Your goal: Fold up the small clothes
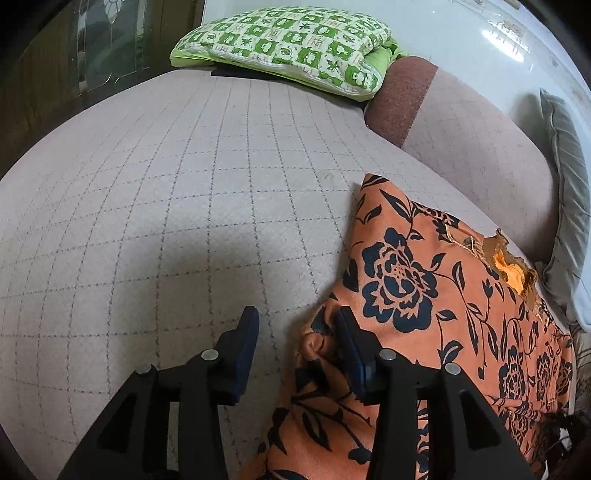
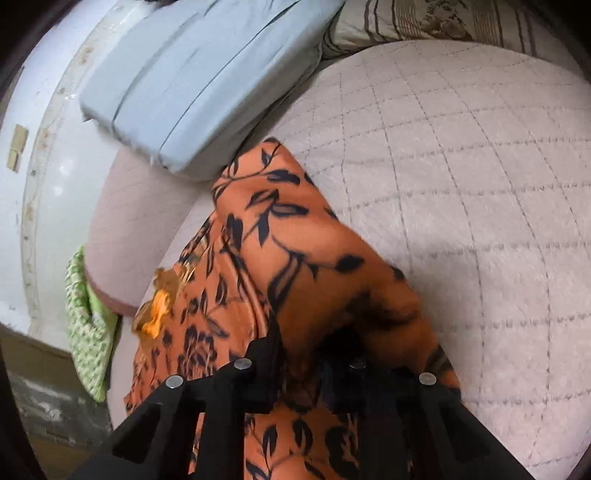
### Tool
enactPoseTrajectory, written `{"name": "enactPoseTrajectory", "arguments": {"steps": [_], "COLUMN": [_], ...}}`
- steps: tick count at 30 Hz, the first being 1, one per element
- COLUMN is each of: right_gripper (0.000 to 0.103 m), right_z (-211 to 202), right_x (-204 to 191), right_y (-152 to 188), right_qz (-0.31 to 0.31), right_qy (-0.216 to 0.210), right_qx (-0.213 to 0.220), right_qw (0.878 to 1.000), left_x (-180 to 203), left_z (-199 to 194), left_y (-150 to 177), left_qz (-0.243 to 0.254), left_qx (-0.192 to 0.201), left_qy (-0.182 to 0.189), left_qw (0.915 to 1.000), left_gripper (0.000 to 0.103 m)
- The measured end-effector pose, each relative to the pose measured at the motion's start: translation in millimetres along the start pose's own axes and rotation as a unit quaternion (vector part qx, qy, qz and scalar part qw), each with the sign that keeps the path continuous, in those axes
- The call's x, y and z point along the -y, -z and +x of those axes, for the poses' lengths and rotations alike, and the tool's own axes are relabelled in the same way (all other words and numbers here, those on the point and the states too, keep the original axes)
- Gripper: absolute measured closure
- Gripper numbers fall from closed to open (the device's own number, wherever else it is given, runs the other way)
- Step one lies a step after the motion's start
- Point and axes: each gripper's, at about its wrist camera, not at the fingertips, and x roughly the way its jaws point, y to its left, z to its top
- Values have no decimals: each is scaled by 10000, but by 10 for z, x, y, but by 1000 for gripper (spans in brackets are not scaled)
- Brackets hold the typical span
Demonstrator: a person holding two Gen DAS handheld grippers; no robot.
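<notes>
An orange garment [image 1: 406,277] with black flowers lies spread on the pinkish quilted bed cover [image 1: 184,184]. My left gripper [image 1: 295,328] stands open at the garment's left edge. Its right finger [image 1: 351,343] rests on the cloth, and a small bunched edge lies beside it. Its left finger [image 1: 247,339] is over bare cover. In the right wrist view a raised fold of the same garment [image 2: 280,236] runs into my right gripper [image 2: 312,343]. That gripper is shut on the fold, and the cloth drapes over its right finger. The view there is blurred.
A green-and-white patterned pillow [image 1: 288,40] lies at the far end of the bed. A pink bolster [image 1: 461,129] with a brown band lies along the white wall. A grey-blue folded cushion [image 2: 192,85] sits just beyond the garment, beside a striped pillow [image 2: 424,18]. Bare bed cover [image 2: 461,184] stretches right.
</notes>
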Motion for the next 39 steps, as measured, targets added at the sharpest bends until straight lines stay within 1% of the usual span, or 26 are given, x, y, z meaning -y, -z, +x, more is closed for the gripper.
{"name": "enactPoseTrajectory", "arguments": {"steps": [1, 3, 5, 7, 8, 9, 10, 11, 13, 14, 15, 16, 17, 19, 22, 23, 25, 26, 28, 29, 31, 33, 34, 35, 37, 39], "right_gripper": [80, 71, 71, 71, 67, 60, 38, 35, 38, 66, 74, 73, 65, 36, 36, 35, 34, 35, 46, 76, 94, 97, 97, 97, 96, 88], "right_z": [-41, -213, -417, -527, -481, -389, -187, -43, 348, 354, 264, 201, 112, 9, -48, 60, 276, 334, 420, 464, 426, 332, 355, 496, 464, 295], "right_x": [-15, -57, -229, -457, -561, -618, -687, -682, -411, -146, 16, 17, -57, -138, -84, -58, -105, -201, -345, -278, -193, -331, -381, -354, -415, -422], "right_y": [21, 47, 81, -19, -137, -228, -374, -479, -730, -826, -858, -850, -827, -848, -978, -1026, -1084, -1070, -1033, -1055, -1108, -1048, -995, -958, -950, -928], "right_qz": [-13, -52, -394, -740, -808, -847, -967, -1075, -871, -313, 150, 94, -222, -549, -652, -606, -837, -1172, -1743, -1617, -1312, -1609, -1921, -2139, -2219, -2035], "right_qy": [43, 107, -3, -346, -726, -911, -1007, -879, 74, 111, -161, -332, -326, -586, -138, 57, 91, 51, 264, 536, 568, 581, 788, 1183, 1166, 940], "right_qx": [-85, -115, 85, 182, 52, -108, -300, -365, -655, -529, -396, -307, -250, -117, 358, 276, -115, -185, -204, -254, -75, 204, 215, 20, 147, 278], "right_qw": [10000, 9999, 9992, 9965, 9941, 9922, 9898, 9896, 9940, 9980, 9990, 9989, 9989, 9967, 9971, 9978, 9964, 9929, 9841, 9851, 9897, 9850, 9780, 9697, 9680, 9741], "left_x": [0, -15, -30, -23, -12, -2, 7, 15, 18, 18, 18, 15, 15, 28, 42, 43, 53, 61, 83, 85, 91, 89, 90, 96, 107, 96], "left_z": [-7, -11, -4, -3, -4, -2, 2, 5, 12, 13, 15, 17, 22, 25, 20, 26, 34, 35, 44, 44, 46, 50, 50, 52, 56, 59], "left_y": [1, -8, -13, -9, -2, 5, 10, 11, 13, 10, 3, -7, -17, -24, -15, -12, -3, 3, 13, 16, 21, 14, 11, 14, 22, 12], "left_qz": [4, -26, -68, -45, -12, 16, 58, 81, 114, 130, 140, 104, 69, 68, 127, 130, 157, 190, 231, 250, 290, 276, 268, 279, 349, 320], "left_qx": [-1, -9, -32, -28, -13, -4, 11, 14, 21, 15, 1, -12, -23, -30, 6, 2, 27, 38, 65, 71, 84, 71, 70, 79, 85, 71], "left_qy": [-6, -14, -17, -44, -73, -95, -119, -127, -133, -129, -144, -135, -140, -171, -193, -199, -225, -243, -282, -287, -301, -295, -295, -304, -328, -326], "left_qw": [10000, 10000, 10000, 10000, 10000, 10000, 9999, 9999, 9998, 9998, 9998, 9999, 9999, 9998, 9997, 9997, 9996, 9995, 9993, 9992, 9991, 9992, 9992, 9991, 9988, 9989], "left_gripper": [56, 54, 53, 53, 53, 53, 53, 52, 49, 48, 48, 48, 48, 48, 48, 48, 48, 48, 47, 47, 47, 47, 47, 47, 46, 44]}}
